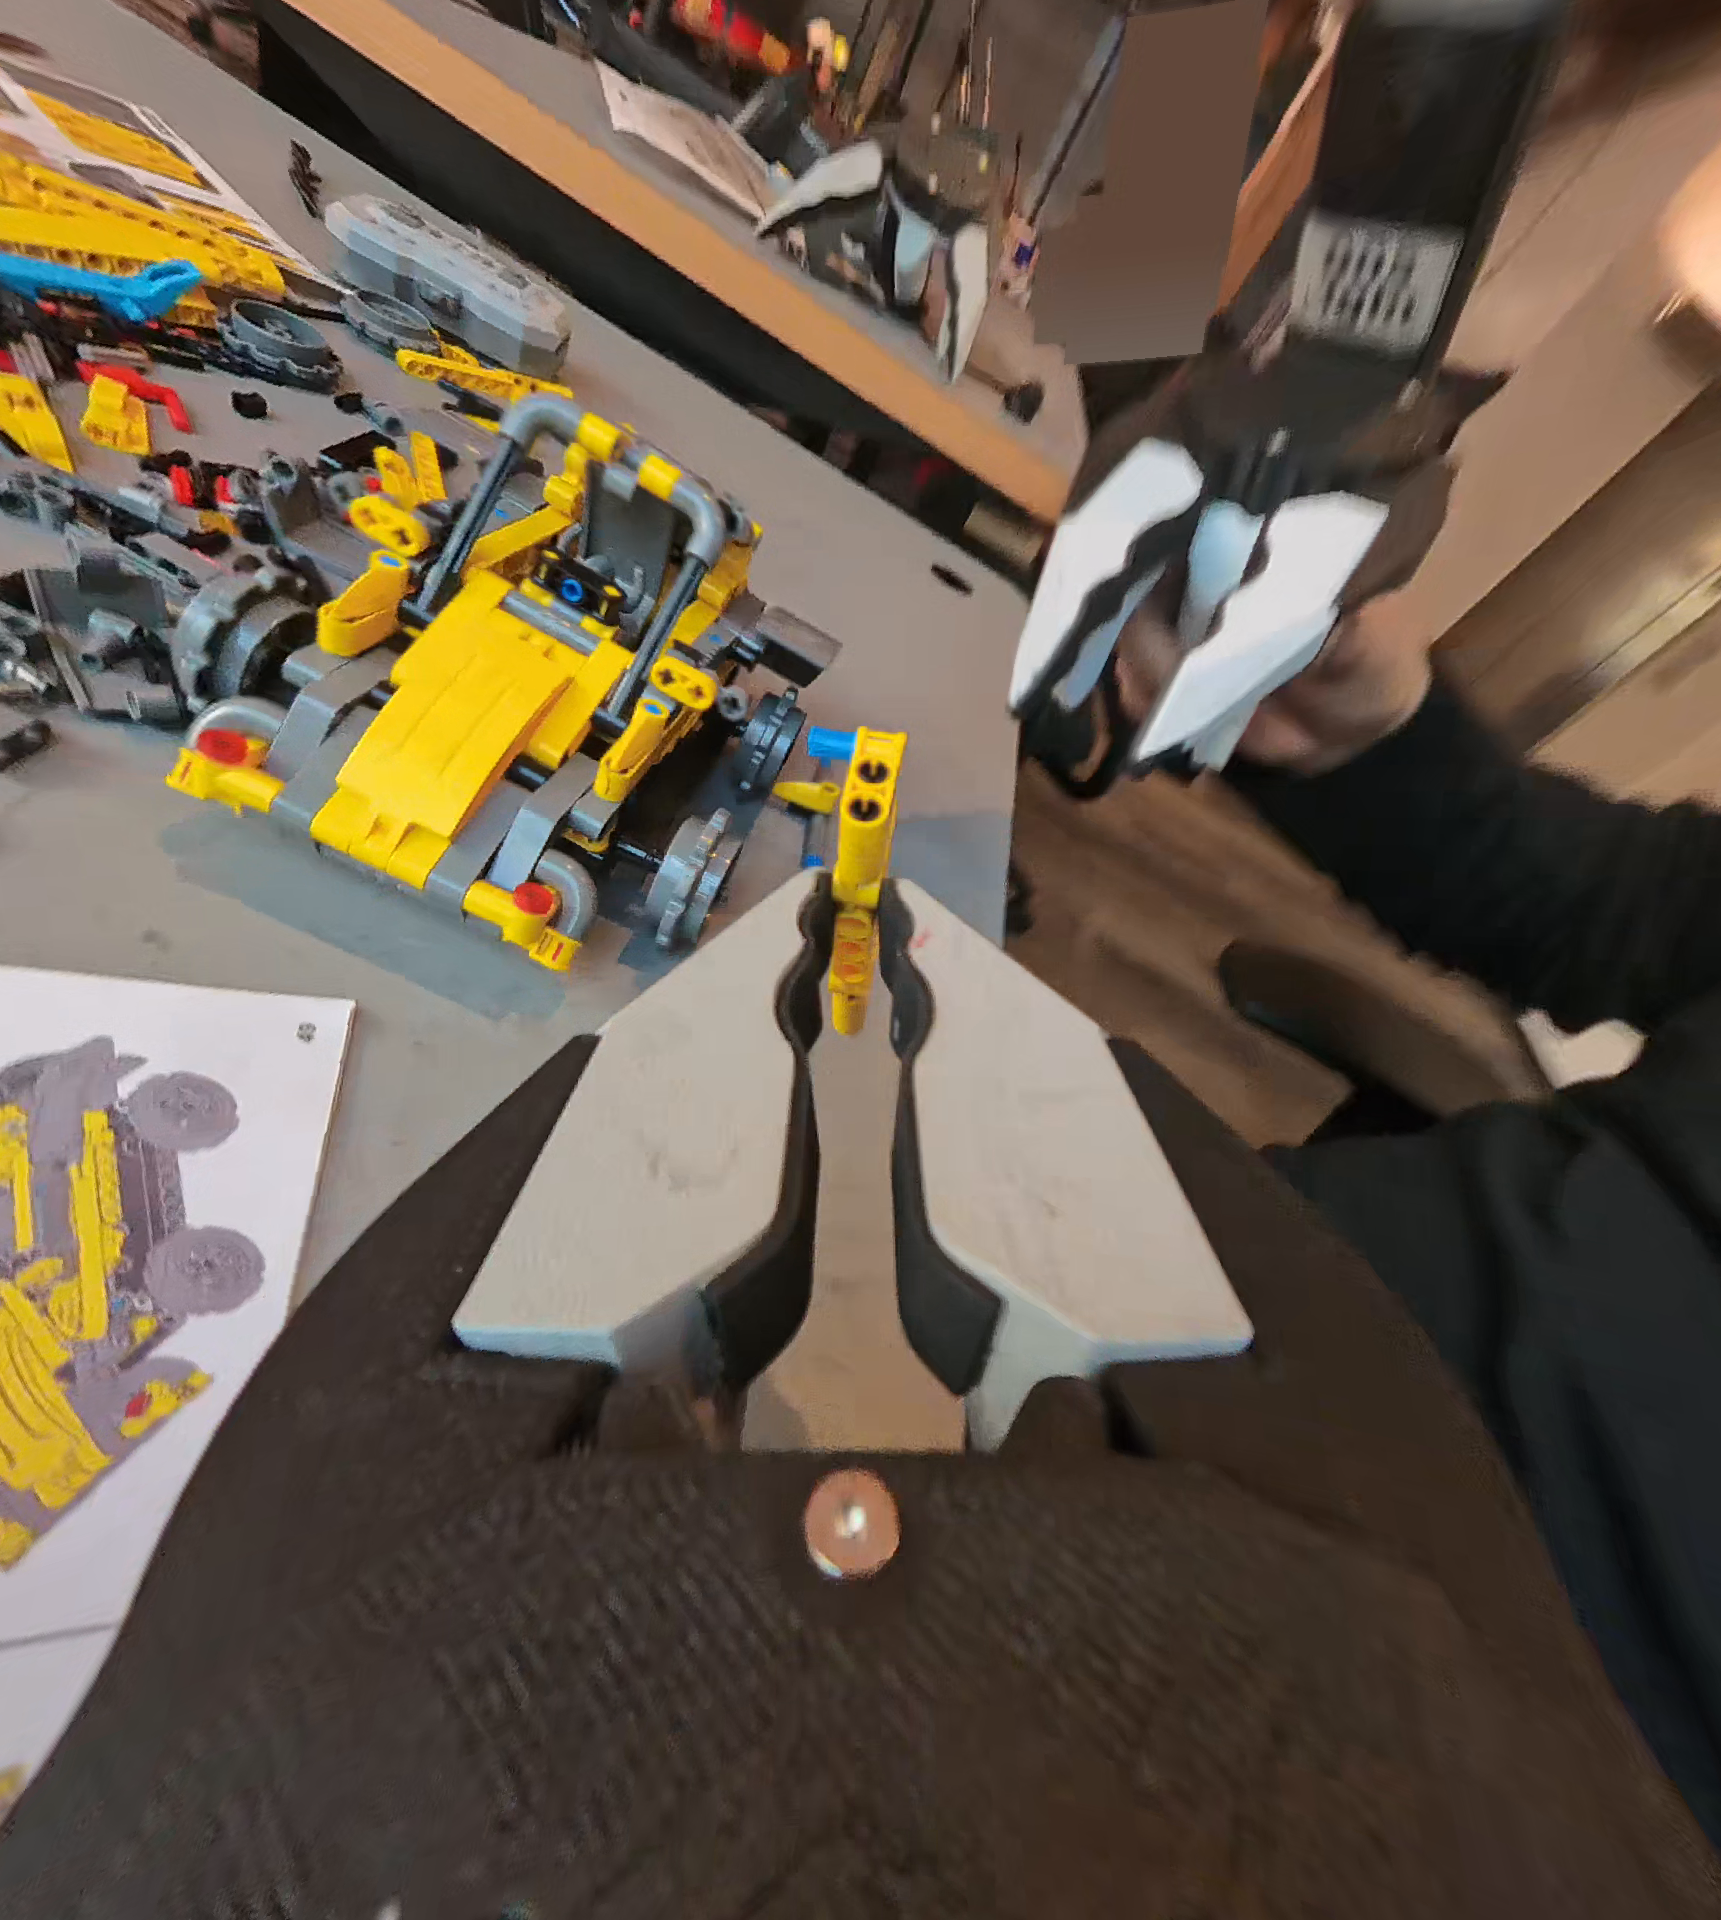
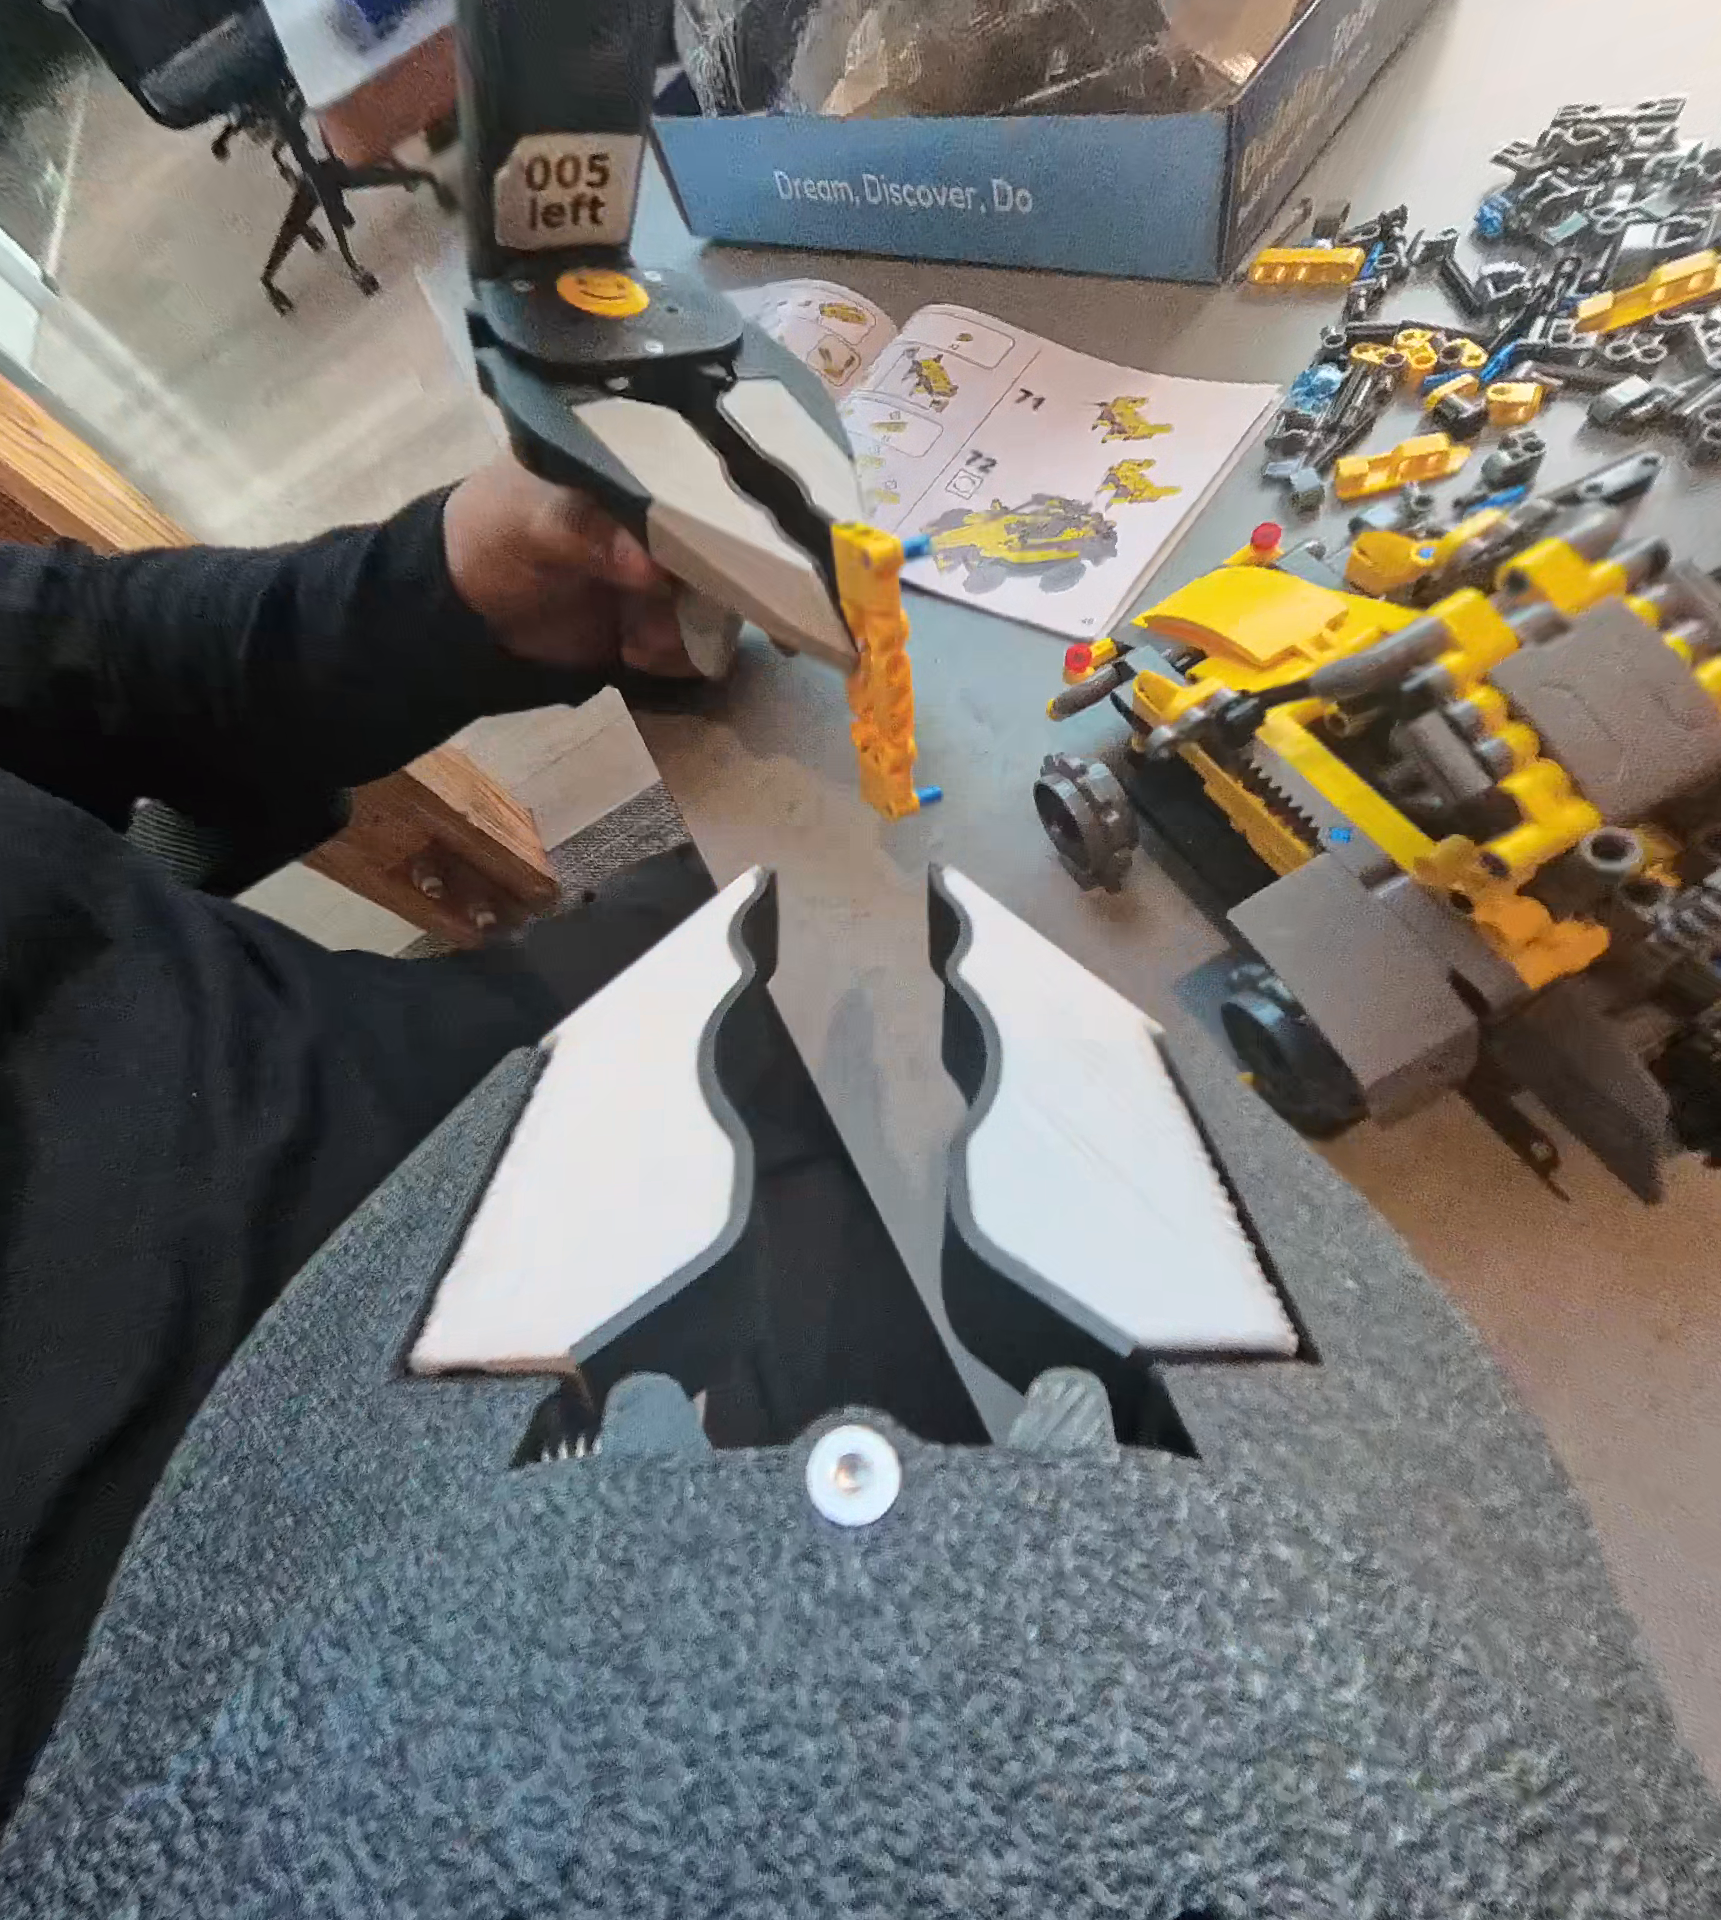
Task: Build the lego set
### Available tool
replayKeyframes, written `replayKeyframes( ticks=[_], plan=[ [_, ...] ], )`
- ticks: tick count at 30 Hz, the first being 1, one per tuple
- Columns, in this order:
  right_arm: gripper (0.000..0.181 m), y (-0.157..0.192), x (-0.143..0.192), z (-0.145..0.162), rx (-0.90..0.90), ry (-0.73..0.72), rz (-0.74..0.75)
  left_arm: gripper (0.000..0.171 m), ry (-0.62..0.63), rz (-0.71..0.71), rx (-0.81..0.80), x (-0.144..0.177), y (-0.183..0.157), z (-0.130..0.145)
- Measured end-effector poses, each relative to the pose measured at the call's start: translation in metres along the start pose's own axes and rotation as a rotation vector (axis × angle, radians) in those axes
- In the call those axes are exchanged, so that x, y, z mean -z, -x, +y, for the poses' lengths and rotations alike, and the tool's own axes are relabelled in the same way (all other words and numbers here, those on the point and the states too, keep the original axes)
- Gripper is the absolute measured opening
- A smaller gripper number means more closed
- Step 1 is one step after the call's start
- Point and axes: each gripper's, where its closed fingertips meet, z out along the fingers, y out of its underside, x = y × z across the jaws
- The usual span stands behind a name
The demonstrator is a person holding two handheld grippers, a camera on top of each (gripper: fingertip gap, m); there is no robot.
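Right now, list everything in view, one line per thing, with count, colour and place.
beam: one, yellow, with blue pins, clamped upright in the left hand-held gripper
model vehicle: one, yellow and grey, part-built, on the table
loose parts: many, black, grey, yellow, blue, scattered behind the vehicle
instruction booklet: one, white, open, beyond the beam
printed sheet: one, white with a yellow-grey picture, at the near table edge
box: one, blue, open, at the far edge
table: one, grey
left hand-held gripper: shut on the beam
right hand-held gripper: open, empty, short of the beam
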Motion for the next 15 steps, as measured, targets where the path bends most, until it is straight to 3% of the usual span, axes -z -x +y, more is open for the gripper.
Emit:
replayKeyframes(
  ticks=[3,6,9,12,15],
  plan=[
    [0.027,0.000,0.006,0.007,-0.029,-0.037,-0.004,0.005,-0.085,0.054,0.126,0.011,0.002,-0.009],
    [0.024,0.000,0.016,0.009,-0.011,-0.070,0.020,0.005,-0.122,0.013,0.102,0.021,0.003,-0.016],
    [0.023,0.003,0.025,0.010,0.013,-0.103,0.034,0.005,-0.049,-0.160,-0.188,0.023,-0.004,-0.011],
    [0.022,0.004,0.028,0.017,0.026,-0.117,0.045,0.005,0.165,-0.385,-0.554,0.017,-0.003,0.016],
    [0.022,0.002,0.028,0.025,0.017,-0.114,0.049,0.009,0.371,-0.516,-0.704,0.009,0.004,0.046]
  ],
)
